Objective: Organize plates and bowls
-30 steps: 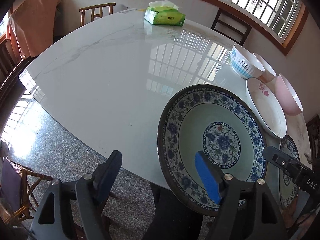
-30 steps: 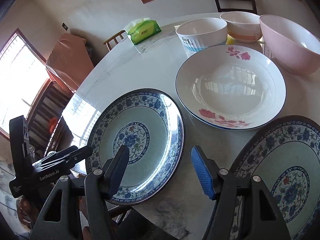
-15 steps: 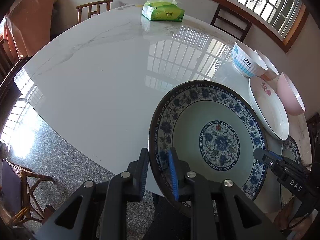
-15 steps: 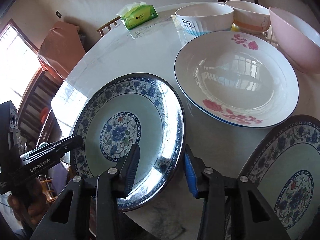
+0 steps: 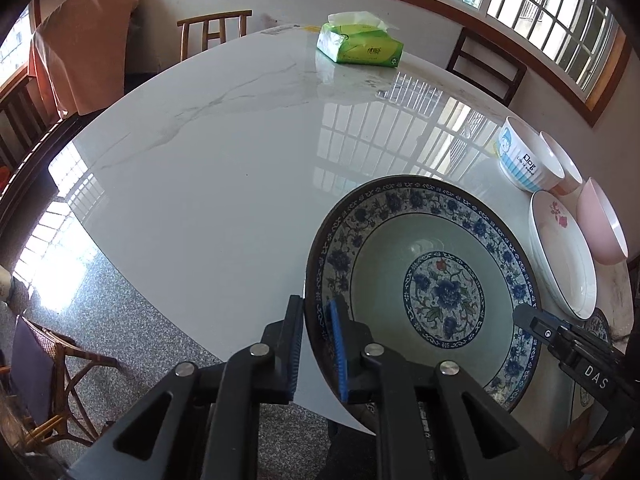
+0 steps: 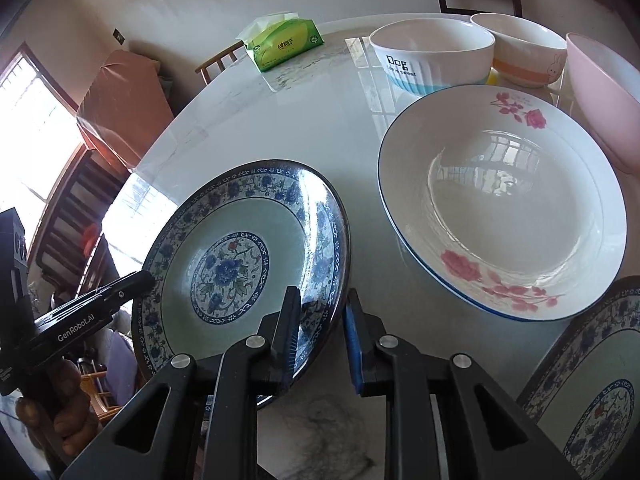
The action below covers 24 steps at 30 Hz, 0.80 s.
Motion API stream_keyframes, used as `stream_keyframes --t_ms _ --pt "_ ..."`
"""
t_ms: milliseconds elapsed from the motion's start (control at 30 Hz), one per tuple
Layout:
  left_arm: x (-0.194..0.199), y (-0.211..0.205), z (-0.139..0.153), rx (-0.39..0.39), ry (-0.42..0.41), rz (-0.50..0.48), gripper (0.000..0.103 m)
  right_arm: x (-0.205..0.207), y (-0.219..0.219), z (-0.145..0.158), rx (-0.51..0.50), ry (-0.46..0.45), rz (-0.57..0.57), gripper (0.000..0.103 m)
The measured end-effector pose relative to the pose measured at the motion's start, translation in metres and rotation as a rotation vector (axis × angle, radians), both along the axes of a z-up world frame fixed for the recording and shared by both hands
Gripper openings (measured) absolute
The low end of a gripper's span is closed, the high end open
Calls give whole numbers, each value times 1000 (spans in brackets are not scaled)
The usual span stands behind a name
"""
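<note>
Gripping opposite rims of the blue-patterned plate (image 5: 424,296) at the table's (image 5: 224,184) near edge, the left tongs (image 5: 316,344) and right tongs (image 6: 320,336) had just closed on it, sharing its weight, probably for stacking on its twin (image 6: 592,392) nearby.

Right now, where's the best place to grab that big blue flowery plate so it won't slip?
By its wide patterned rim, one gripper on each opposite edge. The blue plate is broad and shallow, so the flat rim is the only thin part jaws fit over. The left gripper and the right gripper have just been closing there, rim between their pads.
</note>
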State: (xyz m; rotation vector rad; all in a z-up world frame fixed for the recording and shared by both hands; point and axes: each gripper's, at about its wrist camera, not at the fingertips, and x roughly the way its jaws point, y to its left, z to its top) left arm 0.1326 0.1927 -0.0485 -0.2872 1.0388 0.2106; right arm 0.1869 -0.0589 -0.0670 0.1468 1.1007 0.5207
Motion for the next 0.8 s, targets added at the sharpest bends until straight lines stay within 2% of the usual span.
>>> stream_keyframes --t_ms 133,200,233,267,300,367,400,467,500,567,633,700,767,800 --pt "0 8 -3 -36 -26 13 15 3 4 -6 -4 10 4 21" --pt "-6 14 -3 -85 -38 35 22 3 6 -6 -2 0 9 22" --pt "-11 16 -2 -107 -45 51 33 2 7 -5 -8 -5 11 22" --pt "-17 18 0 -120 -41 69 48 -4 4 -3 -9 -12 8 23" --pt "-24 19 2 -130 -35 88 54 -7 2 0 -4 -21 4 23" --pt "-45 15 9 -178 -86 87 55 -18 -8 10 16 -55 -5 26" --pt "-58 10 13 -196 -118 82 56 -25 -15 16 27 -72 -14 29" --pt "-81 -9 22 -210 -162 63 63 -45 -37 32 50 -117 -51 46" --pt "-91 -20 26 -220 -192 36 64 -57 -48 41 53 -148 -76 50" --pt "-109 -46 31 -211 -227 -10 65 -86 -73 57 46 -207 -142 72" --pt "-116 -76 33 -207 -225 -80 65 -115 -95 69 41 -251 -212 80" --pt "-117 -100 33 -207 -199 -148 65 -144 -110 78 -14 -306 -258 84" --pt "-120 -118 34 -207 -188 -183 65 -164 -120 82 -64 -322 -278 87" --pt "-124 -125 35 -208 -185 -197 65 -173 -126 82 -56 -311 -288 87"
